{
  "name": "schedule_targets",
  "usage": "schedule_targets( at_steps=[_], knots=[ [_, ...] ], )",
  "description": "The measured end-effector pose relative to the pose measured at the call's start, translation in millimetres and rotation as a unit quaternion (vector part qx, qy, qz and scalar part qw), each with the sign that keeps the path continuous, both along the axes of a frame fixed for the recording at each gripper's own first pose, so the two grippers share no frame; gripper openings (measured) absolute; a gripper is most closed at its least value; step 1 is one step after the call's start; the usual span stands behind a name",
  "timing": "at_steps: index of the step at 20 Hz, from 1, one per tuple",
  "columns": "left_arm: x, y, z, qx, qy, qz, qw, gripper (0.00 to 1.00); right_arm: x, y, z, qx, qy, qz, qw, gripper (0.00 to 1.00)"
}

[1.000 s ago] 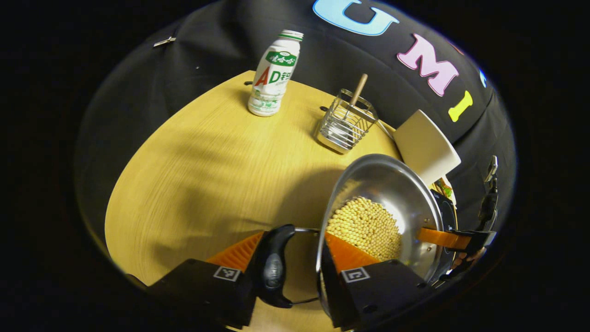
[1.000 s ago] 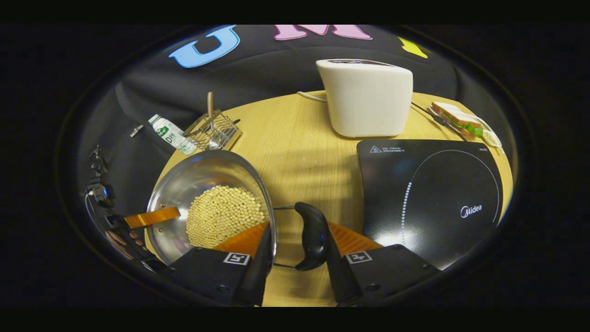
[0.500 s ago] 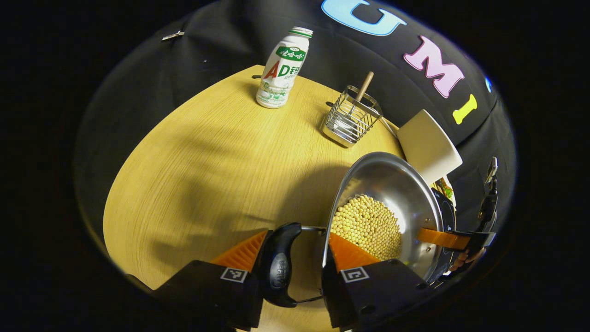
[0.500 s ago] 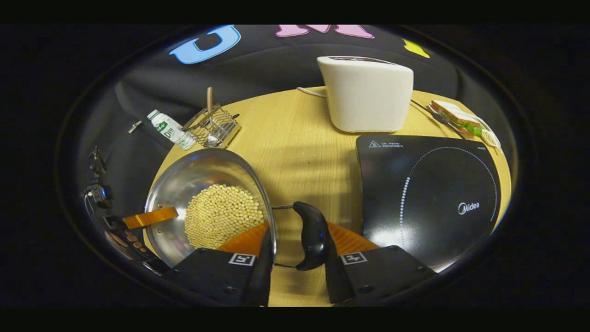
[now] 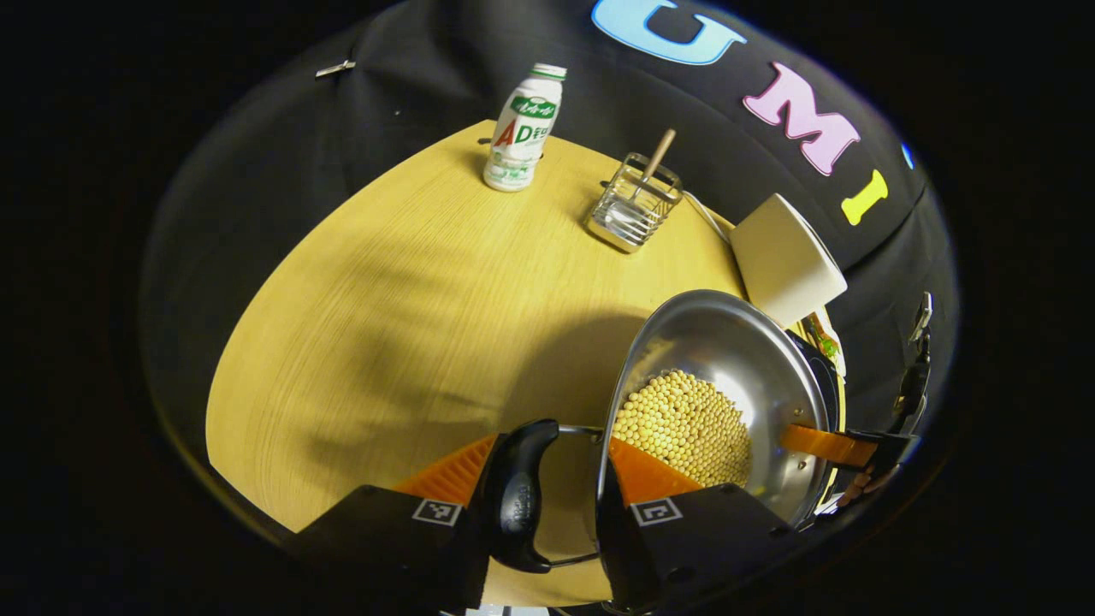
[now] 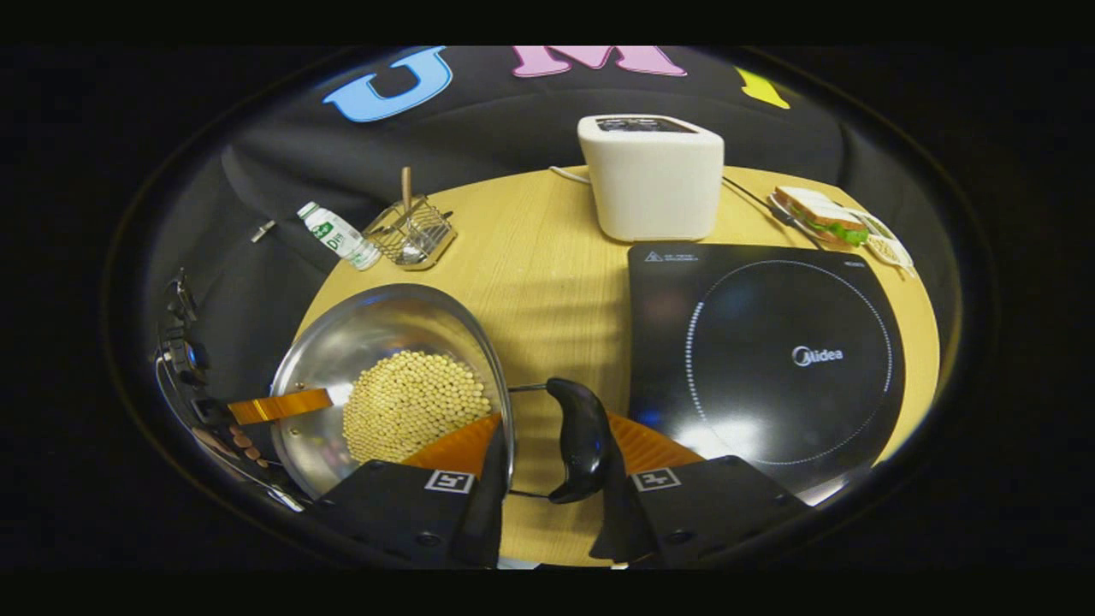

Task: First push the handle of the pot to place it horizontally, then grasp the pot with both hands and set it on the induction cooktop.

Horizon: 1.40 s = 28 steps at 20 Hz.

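At the bottom of the left gripper view, the left claw [image 5: 547, 466] has its two fingers straddling the rim of the round stainless-steel pot [image 5: 753, 359]: one finger lies inside over the pale soybeans [image 5: 684, 423], the other outside against the pot's black curved side handle [image 5: 517, 496]. It looks clamped there, though whether both fingers truly press I cannot tell. At the bottom of the right gripper view the right claw [image 6: 547, 453] sits the same way over the opposite rim and its own black curved handle [image 6: 582, 441], again seemingly closed.

So I judge the handle-pushing done and the two-handed carry under way, with the pot seemingly off the pale wooden round worktop [image 5: 402, 291].

Farther off, at centre right of the right gripper view, the flat black induction cooktop [image 6: 770, 359] waits bare. The next move calls for carrying the pot level across and lowering it inside the dotted ring.

Beyond stand a white toaster [image 6: 652, 175], a wire utensil basket [image 5: 633, 210] and a white drink bottle [image 5: 520, 128].
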<state>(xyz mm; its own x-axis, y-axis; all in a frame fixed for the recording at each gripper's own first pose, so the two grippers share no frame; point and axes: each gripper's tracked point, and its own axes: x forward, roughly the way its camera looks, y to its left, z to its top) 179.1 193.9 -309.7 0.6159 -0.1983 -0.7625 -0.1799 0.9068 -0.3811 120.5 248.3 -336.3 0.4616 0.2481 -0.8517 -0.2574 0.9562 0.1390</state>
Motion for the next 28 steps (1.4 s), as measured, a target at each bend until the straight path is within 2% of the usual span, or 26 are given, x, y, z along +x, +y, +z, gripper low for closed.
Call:
schedule_targets(
  at_steps=[7, 15, 20, 25, 28],
  knots=[
    [22, -68, 50, 0.008, -0.031, -0.042, 0.999, 0.57, 17, -66, 53, 0.007, -0.029, -0.036, 0.999, 0.52],
    [57, -174, 78, 0.018, -0.057, -0.089, 0.994, 0.57, 42, -164, 81, 0.006, -0.042, -0.088, 0.995, 0.51],
    [69, -223, 87, 0.020, -0.061, -0.091, 0.994, 0.57, 61, -212, 93, 0.008, -0.045, -0.090, 0.995, 0.52],
    [79, -262, 84, 0.038, -0.061, -0.098, 0.993, 0.57, 78, -250, 86, 0.007, -0.038, -0.099, 0.994, 0.51],
    [85, -279, 79, 0.033, -0.059, -0.095, 0.993, 0.57, 86, -268, 80, 0.006, -0.035, -0.103, 0.994, 0.51]
  ],
)
